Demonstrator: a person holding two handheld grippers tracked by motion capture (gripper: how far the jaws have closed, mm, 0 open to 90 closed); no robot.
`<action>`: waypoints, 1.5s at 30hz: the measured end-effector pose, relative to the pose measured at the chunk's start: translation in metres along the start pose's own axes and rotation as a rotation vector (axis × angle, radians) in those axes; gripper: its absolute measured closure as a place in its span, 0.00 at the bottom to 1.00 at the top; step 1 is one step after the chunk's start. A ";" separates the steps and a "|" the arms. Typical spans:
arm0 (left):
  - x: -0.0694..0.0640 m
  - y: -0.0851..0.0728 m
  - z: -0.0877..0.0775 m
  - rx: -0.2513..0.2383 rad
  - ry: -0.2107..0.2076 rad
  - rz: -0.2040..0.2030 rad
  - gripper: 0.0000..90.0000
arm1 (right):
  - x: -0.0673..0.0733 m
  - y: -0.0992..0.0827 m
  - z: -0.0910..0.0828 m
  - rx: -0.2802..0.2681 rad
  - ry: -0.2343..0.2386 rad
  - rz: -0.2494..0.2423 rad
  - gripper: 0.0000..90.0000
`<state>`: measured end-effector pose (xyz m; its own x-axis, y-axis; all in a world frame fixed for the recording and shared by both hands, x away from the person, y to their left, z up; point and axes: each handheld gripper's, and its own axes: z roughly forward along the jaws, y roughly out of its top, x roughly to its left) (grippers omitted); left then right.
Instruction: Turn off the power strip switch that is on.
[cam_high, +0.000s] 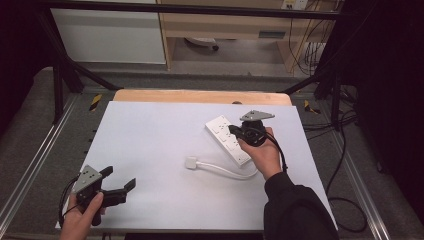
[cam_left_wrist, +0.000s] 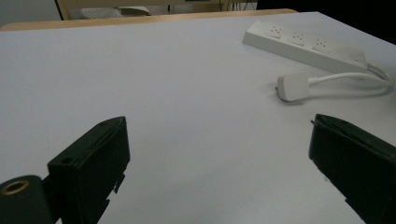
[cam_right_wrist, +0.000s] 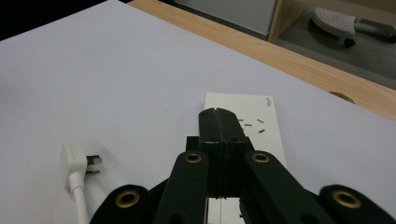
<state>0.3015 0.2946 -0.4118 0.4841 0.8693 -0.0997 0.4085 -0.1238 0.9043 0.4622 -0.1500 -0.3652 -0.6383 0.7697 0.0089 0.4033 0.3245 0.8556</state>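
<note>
Right hand-held gripper (cam_high: 234, 129) clenched, empty, poised over the power strip (cam_high: 226, 138) at right of the desk (cam_high: 150, 145); long axis diagonal, cord end toward the person. Left hand-held gripper (cam_left_wrist: 219, 154) released, well short of the plug (cam_left_wrist: 292, 86). Strip (cam_right_wrist: 254, 121) under the shut jaws: likely rigid, light, slippery plastic; best pinched across its narrow sides.

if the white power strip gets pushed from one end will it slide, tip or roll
The power strip lies flat and long on the smooth white table cover, so it would probably slide and swivel, not tip or roll. Its looped cable looks floppy, so the plug would likely trail behind.
</note>
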 end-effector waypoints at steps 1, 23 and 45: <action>0.000 0.000 0.000 0.001 -0.001 0.000 0.06 | 0.000 -0.001 0.001 0.007 0.000 0.005 1.00; 0.000 0.000 0.000 0.003 0.002 -0.001 0.06 | -0.002 -0.024 0.019 0.086 0.013 0.032 1.00; 0.000 -0.001 0.000 0.003 0.000 0.000 0.06 | -0.002 -0.035 0.041 0.134 -0.001 0.038 1.00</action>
<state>0.3013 0.2944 -0.4124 0.4844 0.8691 -0.1002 0.4112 -0.1250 0.9029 0.4763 -0.1409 -0.4161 -0.6203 0.7834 0.0397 0.5113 0.3654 0.7779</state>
